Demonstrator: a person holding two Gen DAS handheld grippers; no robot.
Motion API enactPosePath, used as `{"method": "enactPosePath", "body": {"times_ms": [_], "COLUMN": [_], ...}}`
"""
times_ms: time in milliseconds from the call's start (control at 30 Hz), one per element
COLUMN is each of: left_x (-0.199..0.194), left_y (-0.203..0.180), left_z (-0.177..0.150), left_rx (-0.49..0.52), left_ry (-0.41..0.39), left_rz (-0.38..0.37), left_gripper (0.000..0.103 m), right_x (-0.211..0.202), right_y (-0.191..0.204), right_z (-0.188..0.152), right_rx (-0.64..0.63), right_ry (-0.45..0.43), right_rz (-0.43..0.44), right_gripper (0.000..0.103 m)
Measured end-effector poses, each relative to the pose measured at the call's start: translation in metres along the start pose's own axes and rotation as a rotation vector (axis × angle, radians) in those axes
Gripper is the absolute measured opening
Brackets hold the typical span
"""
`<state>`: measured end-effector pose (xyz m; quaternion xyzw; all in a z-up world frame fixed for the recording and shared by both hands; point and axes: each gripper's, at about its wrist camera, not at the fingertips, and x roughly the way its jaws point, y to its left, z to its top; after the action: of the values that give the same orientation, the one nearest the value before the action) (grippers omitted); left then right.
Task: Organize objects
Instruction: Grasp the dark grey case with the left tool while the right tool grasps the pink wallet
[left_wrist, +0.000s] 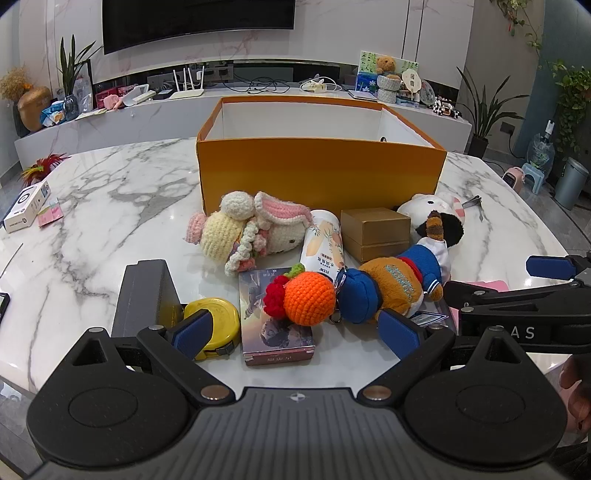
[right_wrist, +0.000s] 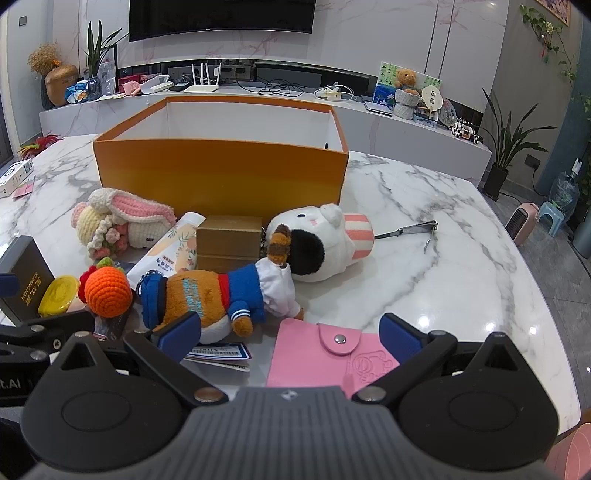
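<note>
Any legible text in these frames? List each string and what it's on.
"XIANG NAN": dark box.
"AS": right gripper body, rest cut off.
"t.AI": left gripper body, start cut off.
Tube, card box, white box, brown plush's chest: print too small or blurred to read.

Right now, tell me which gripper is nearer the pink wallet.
Right. The right gripper hangs open directly over the pink wallet, its fingers either side of it. The left gripper is off to the wallet's left, open above the picture box and yellow tape measure.
</note>
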<state>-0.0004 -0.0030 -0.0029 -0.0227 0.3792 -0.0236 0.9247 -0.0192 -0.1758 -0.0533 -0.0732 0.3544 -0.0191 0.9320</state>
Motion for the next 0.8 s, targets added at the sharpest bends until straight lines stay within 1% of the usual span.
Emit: {"method": "enactPosePath", "body": {"times_ms": [533,667,800], "left_x": [0.001,-0.004,-0.013], "left_y": [-0.001,0.008,0.032], "left_z": [-0.001,0.000,0.003], "left_rx": [0.005,0.010,0.002], "left_ry": [-0.002,-0.041,-0.087], "left_rz": [-0.001,0.041,0.098], "left_gripper": [0.103,0.103,0.103], "right_x": [0.001,0.001,0.001], "right_y": [-0.001,-0.002,-0.006], "right_z": [0.000,-0.001,-0.001], "right_rx": [0.000,0.006,0.018], "right_ry": [0.005,0.005,0.007], "right_rz": [0.000,-0.003,-0.001], "right_gripper": [0.102,0.102,0.102]}}
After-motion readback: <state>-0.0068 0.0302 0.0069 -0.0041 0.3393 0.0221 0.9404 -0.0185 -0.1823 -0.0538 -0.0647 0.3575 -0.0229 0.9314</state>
